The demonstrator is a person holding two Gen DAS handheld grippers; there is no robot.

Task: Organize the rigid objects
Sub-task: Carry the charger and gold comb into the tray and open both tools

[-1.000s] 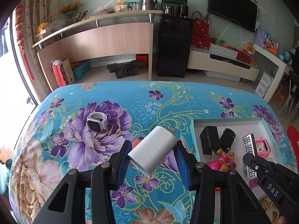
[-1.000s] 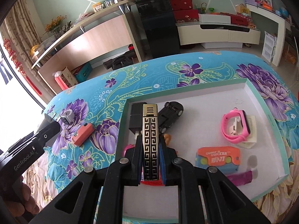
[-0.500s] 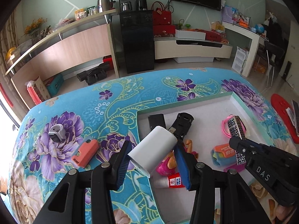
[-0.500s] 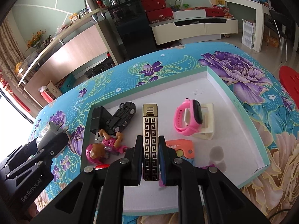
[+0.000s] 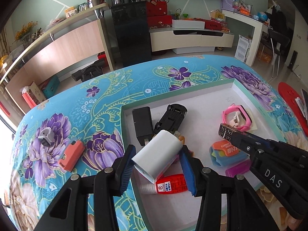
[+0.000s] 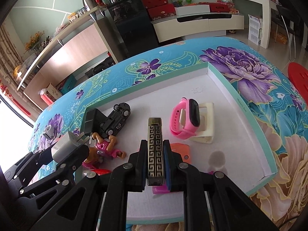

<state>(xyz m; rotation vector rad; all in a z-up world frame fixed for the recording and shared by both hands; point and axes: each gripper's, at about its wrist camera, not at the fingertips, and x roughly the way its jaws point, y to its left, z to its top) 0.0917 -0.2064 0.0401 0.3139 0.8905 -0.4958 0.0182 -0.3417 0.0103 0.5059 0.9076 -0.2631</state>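
Left claw (image 5: 156, 165): blue-padded fingers clamped on a white charger block (image 5: 156, 158), a smooth rounded rectangular body held tilted, metal prongs at its far upper end, a small port hole on the near end face. It hangs above the near-left part of the tray (image 5: 192, 96).

Right claw (image 6: 155, 163): fingers clamped on a slim lighter (image 6: 155, 150), dark with a gold Greek-key pattern down its face and a gold slotted cap at the far end. It is held lengthwise along the fingers, pointing away from the camera, above the tray's middle.

Tray: shallow, white inside, pale green rim, sitting on the right side of the worktop (image 5: 115, 88), which is covered by a turquoise cloth with purple flowers.

Tray contents, left wrist view:
- red tube (image 5: 167, 184) with white cap, lying just below the charger block
- black adapter (image 5: 142, 125) at the far-left corner, touching a black toy car (image 5: 171, 118) lying on its side
- pink watch (image 5: 237, 117) on a cream stand, right of centre
- orange knife case (image 5: 226, 150) and magenta piece (image 5: 238, 170), under the right claw

Right wrist view also shows a pink doll figure (image 6: 105, 146) near the adapter.

Outside the tray, on the cloth at left: coral box (image 5: 72, 156); farther left, grey ring-shaped item (image 5: 46, 137).
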